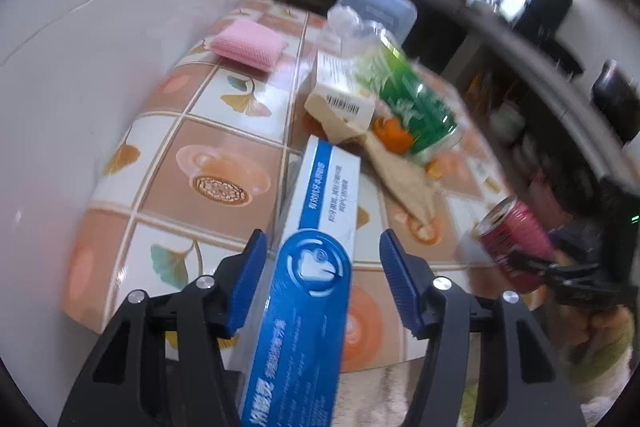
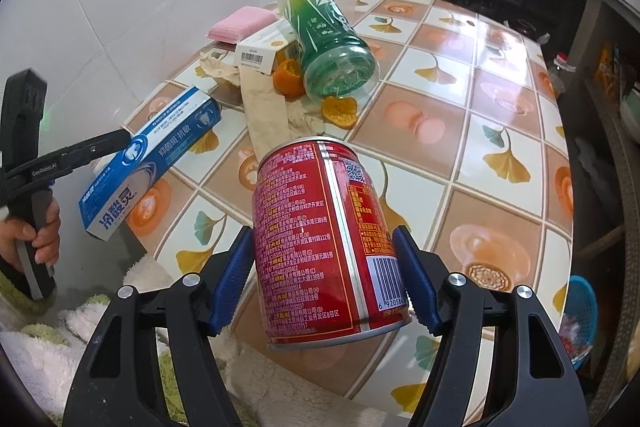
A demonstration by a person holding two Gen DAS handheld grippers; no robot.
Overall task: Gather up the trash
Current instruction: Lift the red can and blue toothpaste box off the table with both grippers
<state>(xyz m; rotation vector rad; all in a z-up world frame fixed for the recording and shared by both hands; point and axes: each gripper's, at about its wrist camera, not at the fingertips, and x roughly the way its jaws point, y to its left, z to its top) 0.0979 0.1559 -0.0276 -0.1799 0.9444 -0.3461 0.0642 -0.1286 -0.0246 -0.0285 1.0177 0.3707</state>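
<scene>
The right gripper (image 2: 324, 267) clenches a red can (image 2: 320, 239) held above the near edge of the tiled worktop (image 2: 500, 99). The left gripper (image 1: 322, 263) stands released around a blue toothpaste box (image 1: 316, 227), its pads clear of the box's sides. A green bottle (image 2: 328, 43), orange peel (image 2: 340, 111) and crumpled paper (image 2: 268, 107) lie farther back.

Toothpaste box (image 1: 308, 291) end cut off
</scene>
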